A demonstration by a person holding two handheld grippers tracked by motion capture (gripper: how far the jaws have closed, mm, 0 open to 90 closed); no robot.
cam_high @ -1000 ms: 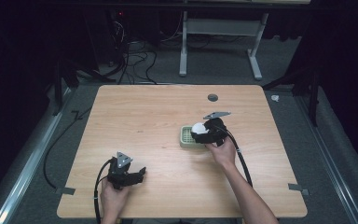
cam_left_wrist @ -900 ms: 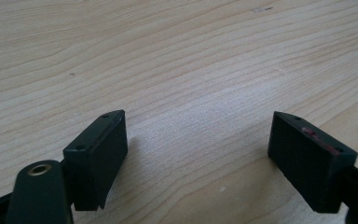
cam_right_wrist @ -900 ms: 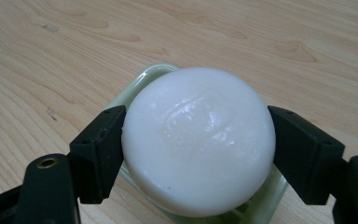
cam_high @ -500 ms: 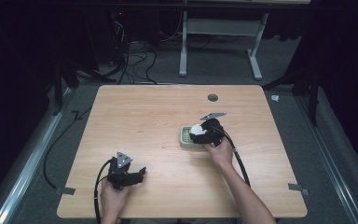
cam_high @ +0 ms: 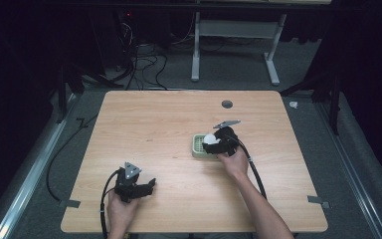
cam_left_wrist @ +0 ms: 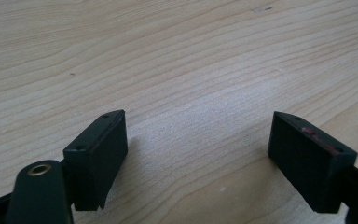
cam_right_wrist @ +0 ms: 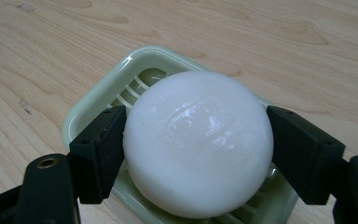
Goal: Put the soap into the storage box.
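Bare wooden table [cam_high: 154, 129] lies open from 9 through 12 o'clock of the pale green slotted dish [cam_high: 198, 145]; only a small dark hole [cam_high: 227, 104] at 1 o'clock. The left gripper [cam_high: 146, 186] sits well apart at 7 o'clock

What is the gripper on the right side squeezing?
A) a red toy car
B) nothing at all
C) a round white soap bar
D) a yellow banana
C: in the right gripper view, the right gripper has its two black jaws pressed against the sides of a round white soap bar over a pale green slotted plastic soap dish on the light wooden table.
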